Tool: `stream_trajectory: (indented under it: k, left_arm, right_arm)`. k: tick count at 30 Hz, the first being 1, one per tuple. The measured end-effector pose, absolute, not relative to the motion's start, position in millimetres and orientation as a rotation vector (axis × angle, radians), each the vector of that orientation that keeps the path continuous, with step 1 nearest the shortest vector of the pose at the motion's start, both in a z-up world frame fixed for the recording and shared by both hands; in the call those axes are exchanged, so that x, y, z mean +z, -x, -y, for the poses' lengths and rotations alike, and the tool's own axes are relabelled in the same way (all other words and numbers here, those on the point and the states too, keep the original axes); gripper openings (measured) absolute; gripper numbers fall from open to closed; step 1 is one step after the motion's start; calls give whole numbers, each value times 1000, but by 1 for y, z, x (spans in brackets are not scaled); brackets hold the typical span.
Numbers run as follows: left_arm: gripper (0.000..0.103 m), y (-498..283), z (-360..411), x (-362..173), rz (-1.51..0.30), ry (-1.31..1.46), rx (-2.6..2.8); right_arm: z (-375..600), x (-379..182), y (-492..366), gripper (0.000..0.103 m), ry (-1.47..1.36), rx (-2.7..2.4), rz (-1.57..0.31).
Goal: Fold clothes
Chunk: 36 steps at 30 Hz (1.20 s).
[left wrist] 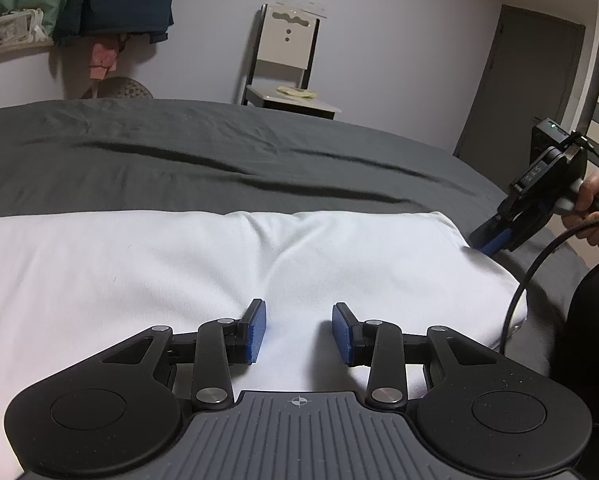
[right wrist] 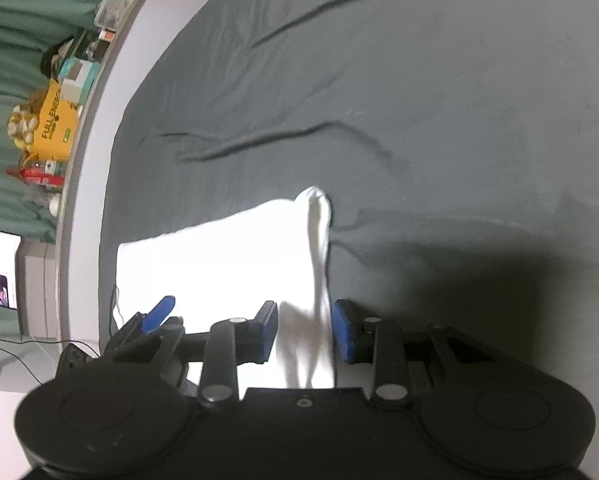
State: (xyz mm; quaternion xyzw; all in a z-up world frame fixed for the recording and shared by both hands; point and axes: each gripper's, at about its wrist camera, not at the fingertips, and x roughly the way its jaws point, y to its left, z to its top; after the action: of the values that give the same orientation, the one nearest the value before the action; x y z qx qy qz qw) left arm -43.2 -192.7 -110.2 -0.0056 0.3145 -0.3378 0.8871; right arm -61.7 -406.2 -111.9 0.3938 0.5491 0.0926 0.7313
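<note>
left tool [left wrist: 298, 330]: fingers apart, resting over white garment [left wrist: 179, 272] on bed [left wrist: 219, 152] | right tool [right wrist: 304, 330]: fingers apart, straddling the garment's side edge, not clamped | risk: closing shallow may catch one layer only, so the fold slips or bunches

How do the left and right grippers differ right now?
The left gripper hovers over the flat middle of the white garment; the right gripper straddles its raised edge. The left points level across the bed; the right is rolled sideways. Both have open jaws.
</note>
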Motion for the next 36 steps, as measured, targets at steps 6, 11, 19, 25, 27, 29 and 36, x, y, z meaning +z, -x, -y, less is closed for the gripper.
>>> stream_trajectory:
  k: [6, 11, 19, 25, 27, 29, 36]
  left_arm:
    - [37, 47, 190, -109, -651, -8, -718]
    - [37, 49, 189, -109, -646, -15, -722]
    - [37, 65, 187, -106, -613, -33, -705]
    - [37, 84, 181, -98, -537, -43, -664]
    - [38, 91, 180, -95, -501, -28, -652]
    - [39, 92, 184, -92, -477, 3, -630]
    - [96, 70, 211, -85, -439, 119, -500]
  right_arm:
    - [405, -106, 62, 4, -773, 146, -1244]
    - [406, -103, 70, 5, -740, 107, -1286]
    - [371, -98, 64, 7, -694, 162, -1313]
    - [355, -100, 60, 2, -542, 70, -1375]
    - [355, -95, 60, 8, -517, 56, -1362]
    - [356, -87, 62, 66, -523, 60, -1301]
    - [355, -101, 54, 77, -650, 41, -1231]
